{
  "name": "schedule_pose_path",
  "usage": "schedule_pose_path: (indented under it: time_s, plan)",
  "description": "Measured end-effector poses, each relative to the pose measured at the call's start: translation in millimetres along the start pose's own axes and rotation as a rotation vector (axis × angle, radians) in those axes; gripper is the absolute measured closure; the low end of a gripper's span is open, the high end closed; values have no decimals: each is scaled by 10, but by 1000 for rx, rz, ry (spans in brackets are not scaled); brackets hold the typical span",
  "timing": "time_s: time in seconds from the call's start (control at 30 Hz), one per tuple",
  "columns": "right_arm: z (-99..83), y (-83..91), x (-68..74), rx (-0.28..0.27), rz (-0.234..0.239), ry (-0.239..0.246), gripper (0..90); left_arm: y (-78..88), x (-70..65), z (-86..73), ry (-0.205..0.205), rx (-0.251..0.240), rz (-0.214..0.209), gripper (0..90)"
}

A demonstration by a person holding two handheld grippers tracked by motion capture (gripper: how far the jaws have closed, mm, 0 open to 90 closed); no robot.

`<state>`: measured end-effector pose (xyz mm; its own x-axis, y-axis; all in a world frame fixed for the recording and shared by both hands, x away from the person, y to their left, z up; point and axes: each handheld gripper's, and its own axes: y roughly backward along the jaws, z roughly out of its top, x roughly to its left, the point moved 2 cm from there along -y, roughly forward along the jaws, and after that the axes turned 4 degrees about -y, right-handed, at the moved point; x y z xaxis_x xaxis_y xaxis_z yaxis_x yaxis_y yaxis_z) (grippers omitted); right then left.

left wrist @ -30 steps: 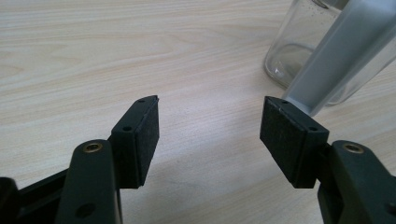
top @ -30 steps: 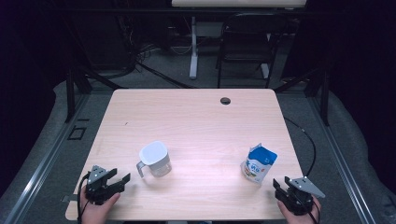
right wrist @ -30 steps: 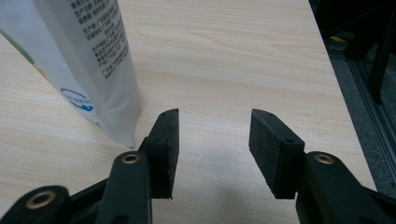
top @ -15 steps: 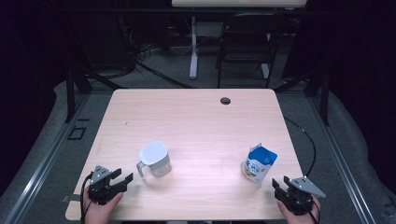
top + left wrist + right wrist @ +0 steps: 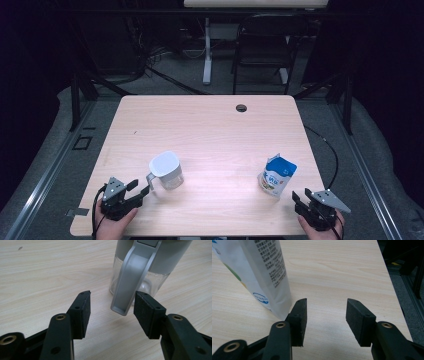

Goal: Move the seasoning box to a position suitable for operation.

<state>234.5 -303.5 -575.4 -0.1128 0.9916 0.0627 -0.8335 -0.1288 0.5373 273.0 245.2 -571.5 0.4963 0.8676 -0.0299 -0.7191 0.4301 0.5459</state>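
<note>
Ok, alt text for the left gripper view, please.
The left gripper, jaws open and just closing a little, reaches for the grey handle of a clear jug; the handle's lower end sits between the pads, nearer the right one, unpressed. The jug stands on a light wood table.

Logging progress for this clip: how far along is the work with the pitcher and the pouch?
Nothing looks done yet: the pitcher and the pouch both stand untouched on the table. In hand: the left gripper has just been closing, its open jaws either side of the pitcher's handle, pads not pressing. The right gripper is open beside the pouch. Left: gripping both, then whatever follows.
</note>
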Motion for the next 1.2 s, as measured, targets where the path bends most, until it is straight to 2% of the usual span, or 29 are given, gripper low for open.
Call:
schedule_pose_path:
  time_s: [0.17,0.47,0.6,0.7,0.73,0.8,0.87,1.0,1.2]
  plan:
    - [6,9,-16,-7,8,1,521,-11,-6,10,16,-4,-6,526]
    - [30,37,-20,-17,4,1,535,13,-127,-4,-28,4,-30,534]
    - [11,23,-25,1,20,-19,561,-99,-151,53,-14,7,-1,536]
    - [2,18,-20,8,36,-15,585,-149,-152,58,-9,12,6,543]
    - [2,28,-13,1,45,-7,597,-158,-149,63,-11,27,13,559]
    - [5,40,-11,-2,37,4,603,-177,-137,77,-9,26,20,566]
    - [9,65,2,-14,34,21,612,-195,-127,103,12,6,13,573]
    - [-3,98,13,-14,23,47,617,-212,-138,163,6,-4,20,593]
    - [-27,134,5,-12,29,42,619,-247,-126,199,12,-6,29,622]
